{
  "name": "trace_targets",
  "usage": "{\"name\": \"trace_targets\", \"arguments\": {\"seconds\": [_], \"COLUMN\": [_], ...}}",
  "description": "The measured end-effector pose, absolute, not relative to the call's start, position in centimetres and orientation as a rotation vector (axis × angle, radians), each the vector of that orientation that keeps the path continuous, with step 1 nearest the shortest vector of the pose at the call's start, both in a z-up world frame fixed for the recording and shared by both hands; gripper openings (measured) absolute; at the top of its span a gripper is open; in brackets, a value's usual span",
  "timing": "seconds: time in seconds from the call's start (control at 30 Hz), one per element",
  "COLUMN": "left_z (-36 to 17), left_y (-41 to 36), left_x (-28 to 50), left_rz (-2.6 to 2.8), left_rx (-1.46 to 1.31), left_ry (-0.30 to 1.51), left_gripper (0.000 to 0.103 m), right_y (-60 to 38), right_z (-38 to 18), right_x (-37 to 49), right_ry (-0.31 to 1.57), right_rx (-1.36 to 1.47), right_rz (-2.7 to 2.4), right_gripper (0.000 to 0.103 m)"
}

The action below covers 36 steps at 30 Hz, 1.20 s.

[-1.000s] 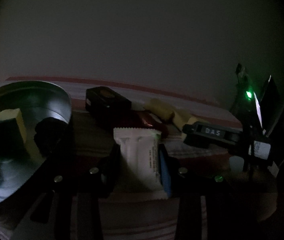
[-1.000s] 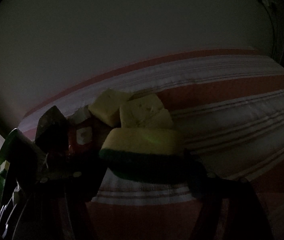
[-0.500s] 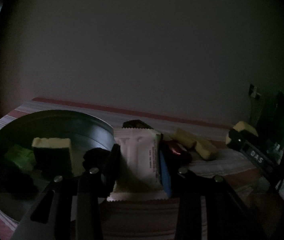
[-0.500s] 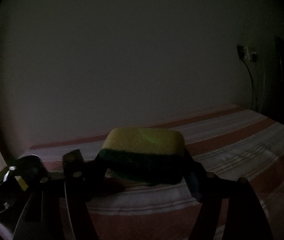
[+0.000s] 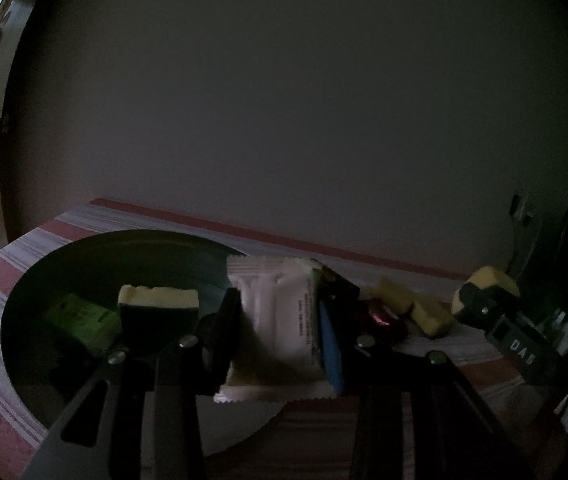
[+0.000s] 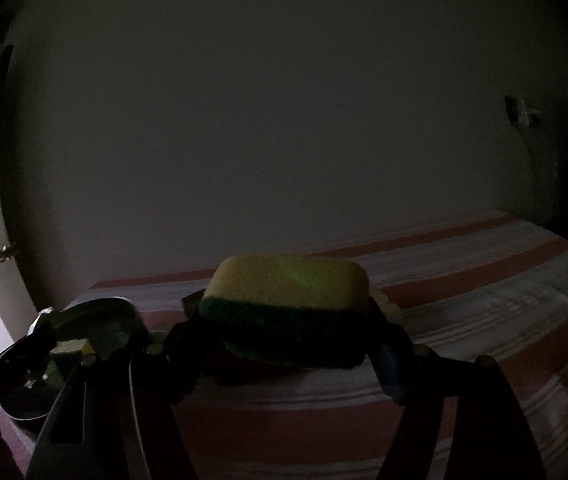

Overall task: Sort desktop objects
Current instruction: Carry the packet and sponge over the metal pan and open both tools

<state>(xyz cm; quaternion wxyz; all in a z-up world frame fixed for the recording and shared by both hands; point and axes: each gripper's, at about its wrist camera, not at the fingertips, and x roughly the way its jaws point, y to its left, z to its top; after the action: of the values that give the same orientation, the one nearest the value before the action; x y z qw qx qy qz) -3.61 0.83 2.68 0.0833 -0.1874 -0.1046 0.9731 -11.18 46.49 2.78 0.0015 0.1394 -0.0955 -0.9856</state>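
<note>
Both hands carry loads above a striped cloth in a very dim room. The left gripper is clamped on a white snack packet, pinched across its narrow width, and hangs at the near right edge of a round metal bowl that already contains 1 yellow-and-green sponge, a green packet and darker items too dim to name. The right gripper is closed on a second sponge, yellow face up and green scouring layer beneath, held clear of the cloth with the bowl low at the left of its view. The likeliest trouble, as I judge it, is the packet: it is slick film gripped near the middle, so a tilt or a loose squeeze could let it slide out and land on the rim or the cloth instead of inside. The 2 grippers are also heading for the same bowl and could knock each other, and the gloom makes edges hard to read. A soft sponge may spring sideways on release. The packet stands on end, its long axis roughly vertical, crimped seams at top and bottom and printed side facing right. The held sponge lies level, its long axis running across the jaws from left to right.
</note>
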Motion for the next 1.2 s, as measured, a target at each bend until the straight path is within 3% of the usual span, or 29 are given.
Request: {"name": "trace_targets", "arguments": {"seconds": [0.37, 0.97, 1.2], "left_z": [3.2, 2.3, 2.1], "left_y": [-2.3, -8.3, -10.7], "left_x": [-3.3, -4.3, -5.6], "left_rz": [2.864, 3.064, 3.155], "left_rx": [-0.476, -0.477, -0.594], "left_ry": [-0.446, -0.495, -0.517], "left_gripper": [0.037, 0.037, 0.037], "right_y": [44.2, 42.3, 41.5], "right_z": [3.9, 7.1, 8.2], "right_x": [-9.4, -7.4, -8.0], "right_ry": [-0.222, -0.117, -0.078], "right_rx": [0.414, 0.401, 0.382], "right_rz": [-3.006, -2.852, -2.813], "right_gripper": [0.073, 0.073, 0.073]}}
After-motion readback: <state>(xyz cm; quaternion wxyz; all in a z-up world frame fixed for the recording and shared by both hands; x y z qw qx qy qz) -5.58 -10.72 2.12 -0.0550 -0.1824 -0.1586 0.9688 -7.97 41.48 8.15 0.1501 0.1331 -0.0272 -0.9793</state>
